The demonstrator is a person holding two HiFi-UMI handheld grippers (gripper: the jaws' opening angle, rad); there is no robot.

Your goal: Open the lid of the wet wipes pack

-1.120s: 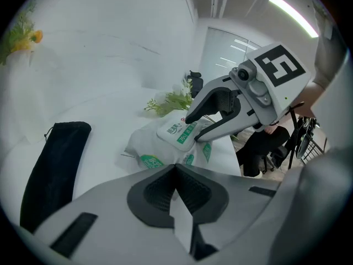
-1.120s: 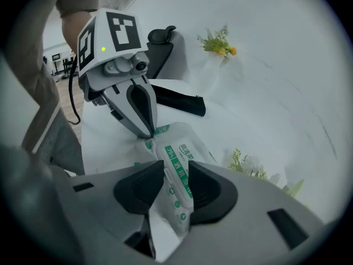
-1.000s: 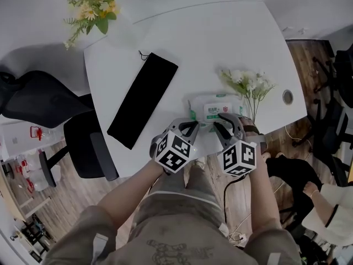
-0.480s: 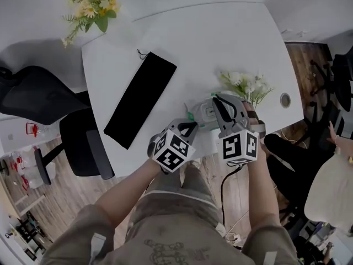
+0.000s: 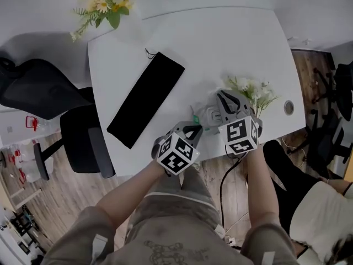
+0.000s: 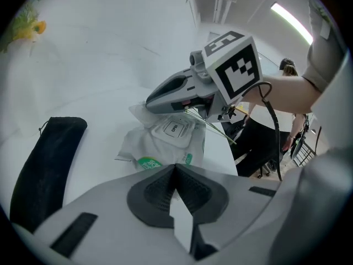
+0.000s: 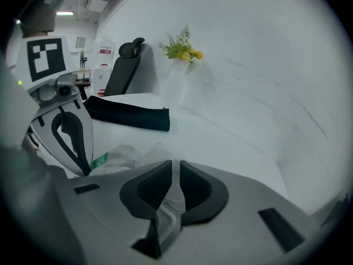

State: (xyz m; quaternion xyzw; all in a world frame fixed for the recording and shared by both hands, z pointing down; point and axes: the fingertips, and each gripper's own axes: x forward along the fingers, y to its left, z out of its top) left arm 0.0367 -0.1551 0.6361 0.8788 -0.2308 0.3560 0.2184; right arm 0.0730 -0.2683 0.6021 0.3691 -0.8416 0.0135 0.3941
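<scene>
The left tongs [image 6: 175, 169] are clenched, and the near edge of the wet wipes pack [image 6: 165, 145] runs in under their tips, so they seem to pin a thin margin of film rather than the body. The right tongs [image 7: 175, 164] have a fold of pale, translucent film between their pads, and their jaws are easing apart. From the left gripper view that fold looks like the crinkled far end of the pack. The lid [image 6: 174, 128], marked OPEN, lies flat and shut between the two tongs. The likeliest failure is that the loosening right pads let the film slide out, or that a pull there lifts and stretches the wrapper without raising the lid. A hard tug against the left hold could also tear the margin free. The pack sits near the front edge of the counter [image 5: 220, 43], so a slip could send it off. The flower sprig [image 5: 251, 90] lies just beside it and could get dragged.
</scene>
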